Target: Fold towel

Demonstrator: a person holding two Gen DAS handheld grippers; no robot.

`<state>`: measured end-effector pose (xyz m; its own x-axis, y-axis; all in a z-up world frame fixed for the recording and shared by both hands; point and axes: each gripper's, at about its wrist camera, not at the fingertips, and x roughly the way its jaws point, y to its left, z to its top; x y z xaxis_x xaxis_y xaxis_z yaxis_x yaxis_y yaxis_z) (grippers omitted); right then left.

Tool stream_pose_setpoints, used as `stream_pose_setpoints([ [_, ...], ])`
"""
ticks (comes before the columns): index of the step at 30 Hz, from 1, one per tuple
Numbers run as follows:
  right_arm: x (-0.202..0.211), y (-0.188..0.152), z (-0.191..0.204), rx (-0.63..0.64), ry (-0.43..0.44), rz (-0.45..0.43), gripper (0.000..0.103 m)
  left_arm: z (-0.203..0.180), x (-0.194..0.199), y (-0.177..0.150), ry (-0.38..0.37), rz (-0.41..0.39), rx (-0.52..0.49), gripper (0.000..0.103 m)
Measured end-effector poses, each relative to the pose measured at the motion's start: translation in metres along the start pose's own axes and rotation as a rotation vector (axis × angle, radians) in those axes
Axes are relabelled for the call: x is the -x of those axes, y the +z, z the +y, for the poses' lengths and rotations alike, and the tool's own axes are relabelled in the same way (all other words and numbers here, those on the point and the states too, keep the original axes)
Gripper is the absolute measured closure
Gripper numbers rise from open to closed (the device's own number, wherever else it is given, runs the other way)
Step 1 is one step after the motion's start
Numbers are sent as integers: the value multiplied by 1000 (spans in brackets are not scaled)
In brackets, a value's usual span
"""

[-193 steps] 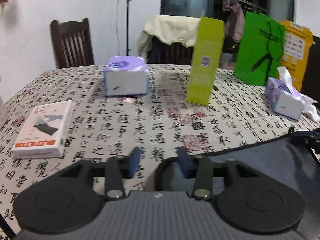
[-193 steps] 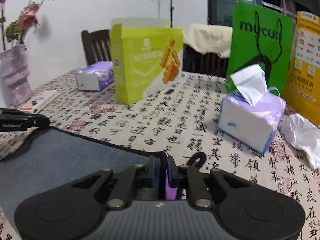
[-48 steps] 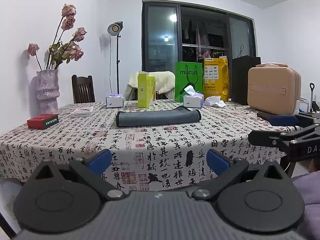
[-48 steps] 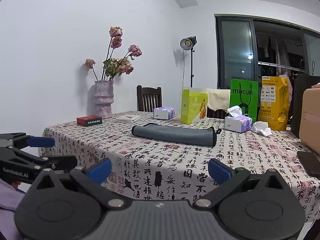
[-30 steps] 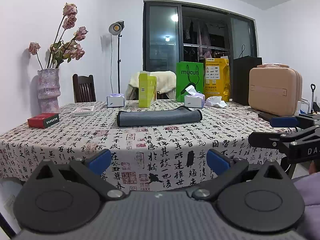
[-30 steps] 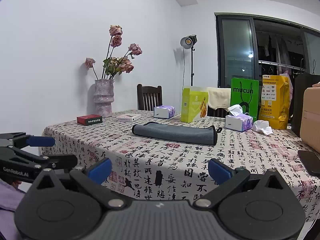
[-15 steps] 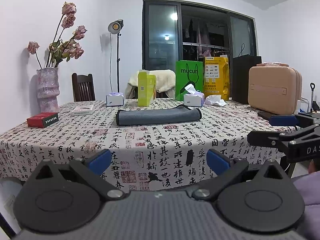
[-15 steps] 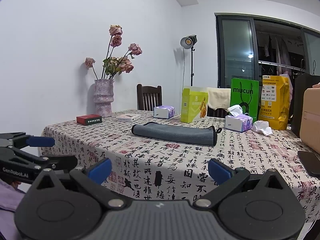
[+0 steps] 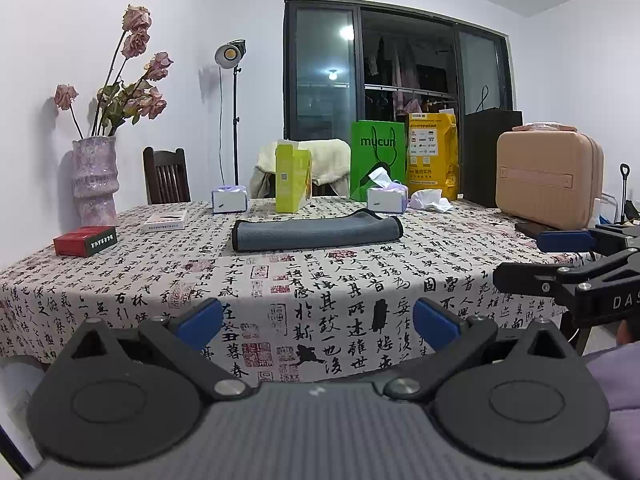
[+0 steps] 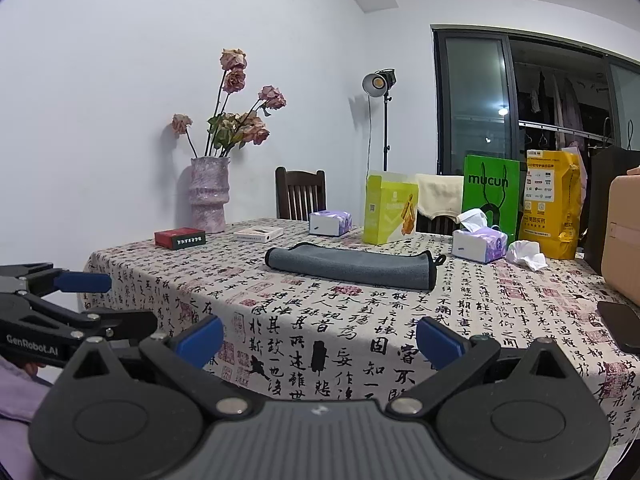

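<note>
The grey towel (image 9: 316,234) lies folded into a long flat strip on the table with the calligraphy cloth (image 9: 320,280); it also shows in the right wrist view (image 10: 352,266). My left gripper (image 9: 318,324) is open and empty, held back in front of the table's near edge, well short of the towel. My right gripper (image 10: 319,338) is open and empty, also back from the table. Each gripper shows at the side of the other's view, the right one (image 9: 576,264) and the left one (image 10: 60,304).
Behind the towel stand a yellow-green box (image 9: 292,180), two tissue boxes (image 9: 229,199) (image 9: 386,196), a green bag (image 9: 378,158) and a yellow bag (image 9: 432,156). A red box (image 9: 85,241), a white box (image 9: 166,222) and a vase (image 9: 95,180) sit left. A tan case (image 9: 548,178) sits right.
Several seconds ago both grippers were low over the towel, the right one shut. Now both are open and drawn back from the table. Over the last second nothing has visibly moved.
</note>
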<state>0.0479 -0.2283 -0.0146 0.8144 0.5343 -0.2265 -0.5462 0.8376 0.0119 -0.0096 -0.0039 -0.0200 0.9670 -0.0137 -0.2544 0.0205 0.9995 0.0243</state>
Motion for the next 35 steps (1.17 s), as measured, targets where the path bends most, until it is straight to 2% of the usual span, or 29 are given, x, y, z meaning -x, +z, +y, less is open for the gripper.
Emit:
stream_pose_setpoints([
  [35,0,-2,1,0,-1,3,0,-2,1,1,11,-4,-16,0],
])
